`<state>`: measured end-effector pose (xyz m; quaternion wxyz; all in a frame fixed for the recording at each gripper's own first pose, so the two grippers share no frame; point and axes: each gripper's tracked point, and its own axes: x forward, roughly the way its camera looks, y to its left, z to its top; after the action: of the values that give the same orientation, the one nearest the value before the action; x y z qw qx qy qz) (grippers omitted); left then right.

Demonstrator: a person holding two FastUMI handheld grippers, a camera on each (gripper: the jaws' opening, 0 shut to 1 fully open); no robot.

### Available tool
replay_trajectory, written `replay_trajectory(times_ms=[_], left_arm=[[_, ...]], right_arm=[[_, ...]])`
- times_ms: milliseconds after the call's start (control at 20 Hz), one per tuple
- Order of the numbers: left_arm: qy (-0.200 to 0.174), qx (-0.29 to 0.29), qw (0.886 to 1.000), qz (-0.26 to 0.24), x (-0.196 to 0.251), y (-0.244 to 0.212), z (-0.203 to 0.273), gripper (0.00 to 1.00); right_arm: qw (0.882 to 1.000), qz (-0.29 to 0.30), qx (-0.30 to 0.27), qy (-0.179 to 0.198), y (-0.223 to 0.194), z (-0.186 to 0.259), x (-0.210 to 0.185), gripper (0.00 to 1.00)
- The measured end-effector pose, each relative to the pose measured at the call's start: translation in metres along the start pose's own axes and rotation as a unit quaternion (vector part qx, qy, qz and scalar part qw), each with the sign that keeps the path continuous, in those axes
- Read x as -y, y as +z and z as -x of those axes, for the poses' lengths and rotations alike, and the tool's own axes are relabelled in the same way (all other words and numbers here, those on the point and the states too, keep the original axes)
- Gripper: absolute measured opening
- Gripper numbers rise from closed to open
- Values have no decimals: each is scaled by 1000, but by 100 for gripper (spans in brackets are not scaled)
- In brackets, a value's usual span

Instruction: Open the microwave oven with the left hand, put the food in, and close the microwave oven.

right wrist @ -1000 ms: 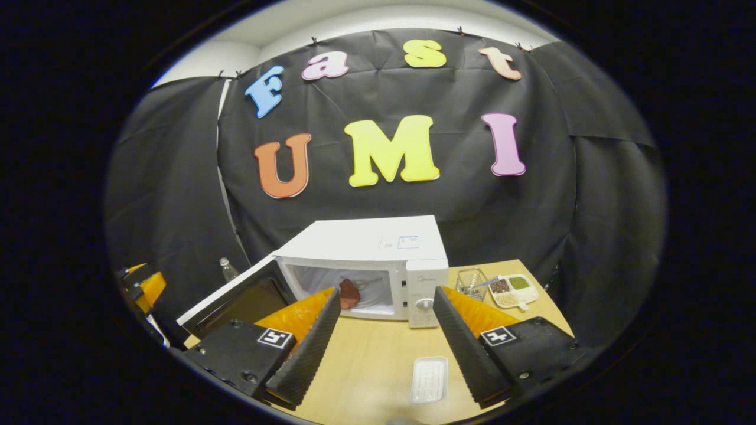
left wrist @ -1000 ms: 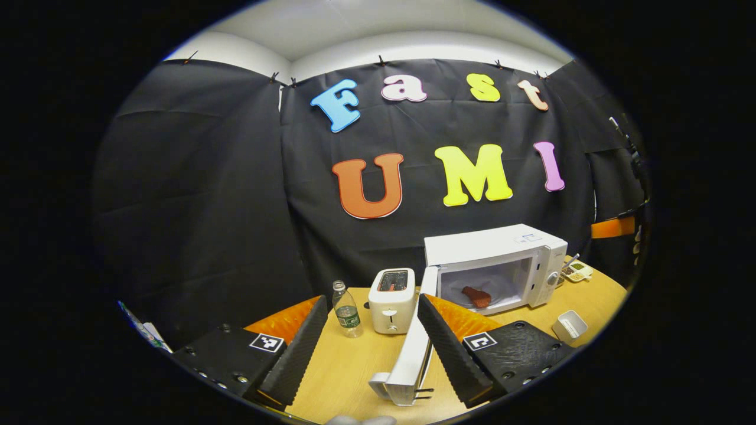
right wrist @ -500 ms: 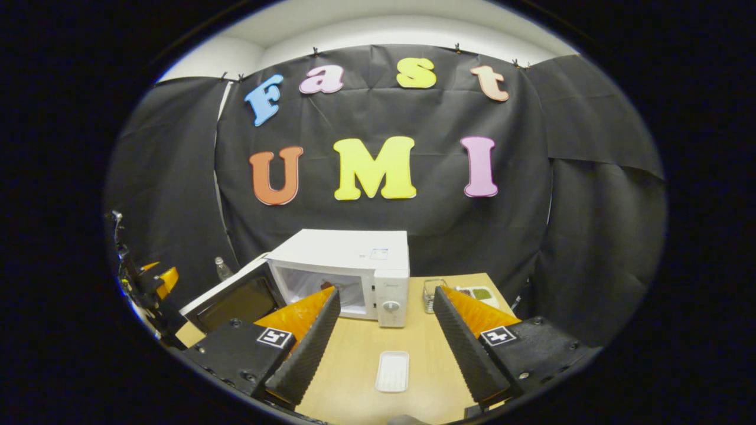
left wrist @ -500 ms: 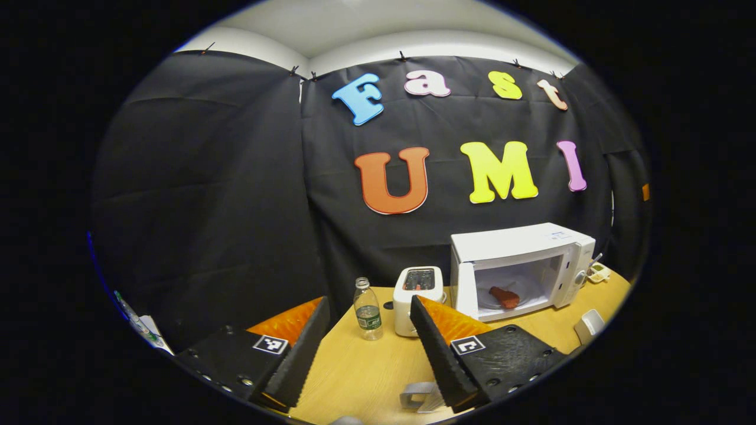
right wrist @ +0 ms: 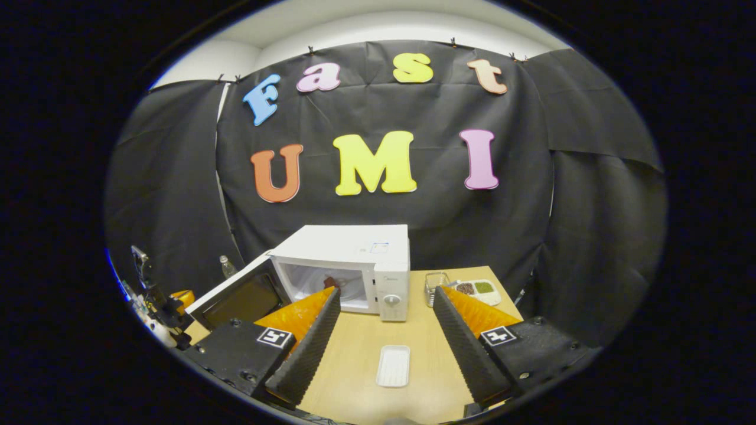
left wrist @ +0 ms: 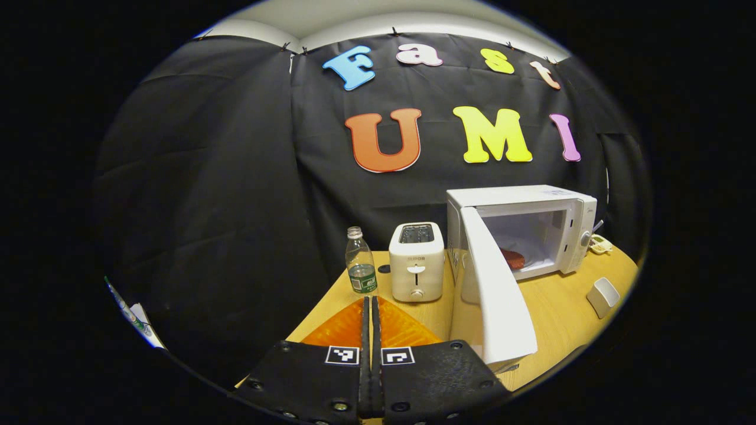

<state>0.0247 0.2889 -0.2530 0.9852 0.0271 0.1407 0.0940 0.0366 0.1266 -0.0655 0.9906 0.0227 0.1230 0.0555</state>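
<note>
My left gripper (left wrist: 372, 330) has its fingers pressed together beside the open microwave door (left wrist: 496, 295); my right gripper (right wrist: 384, 330) hangs spread and empty over the worktop (right wrist: 413, 330). The food (left wrist: 514, 258) lies inside the microwave (left wrist: 531, 230). If I push the door off-centre, I risk sliding the whole oven into the toaster (left wrist: 416, 268).

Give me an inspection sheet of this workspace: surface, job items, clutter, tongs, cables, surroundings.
Surface: wooden table, bare patches in front of the microwave.
Job's things: microwave with its door swung open; reddish food lying inside the cavity.
Clutter: toaster and water bottle left of the microwave; empty white tray in front of it; small wire basket and divided dish to its right.
Tongs: left tongs shut, holding nothing, beside the door; right tongs open, empty, above the tray.
Cables: nothing seen.
Surroundings: black cloth wall behind the table, white ceiling above.
</note>
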Motion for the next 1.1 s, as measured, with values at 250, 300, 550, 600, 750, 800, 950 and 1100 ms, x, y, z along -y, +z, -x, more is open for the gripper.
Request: replay_trajectory(times_ms=[250,300,550,600,750,800,950,1100], left_arm=[[-29,-10,1000,4,20,-11,1,0],[-34,-12,999,3,24,-14,2,0],[-78,-17,997,-4,66,-22,14,0],[-88,-17,996,-4,76,-22,17,0],[-125,-7,992,-11,113,-19,24,0],[-139,-3,990,-14,127,-17,26,0],[-178,5,984,-20,165,-12,29,0],[-207,8,978,-15,200,-10,30,0]], right_arm=[[1000,-14,-11,-14,-13,9,13,92],[1000,-17,-12,-17,-15,11,15,92],[999,-44,-8,-30,-18,20,23,92],[998,-48,-12,-32,-19,22,26,92],[998,-52,-19,-38,-24,23,33,100],[998,-53,-17,-40,-21,25,35,92],[997,-61,-6,-39,-13,30,40,100],[997,-58,0,-46,-5,32,52,92]])
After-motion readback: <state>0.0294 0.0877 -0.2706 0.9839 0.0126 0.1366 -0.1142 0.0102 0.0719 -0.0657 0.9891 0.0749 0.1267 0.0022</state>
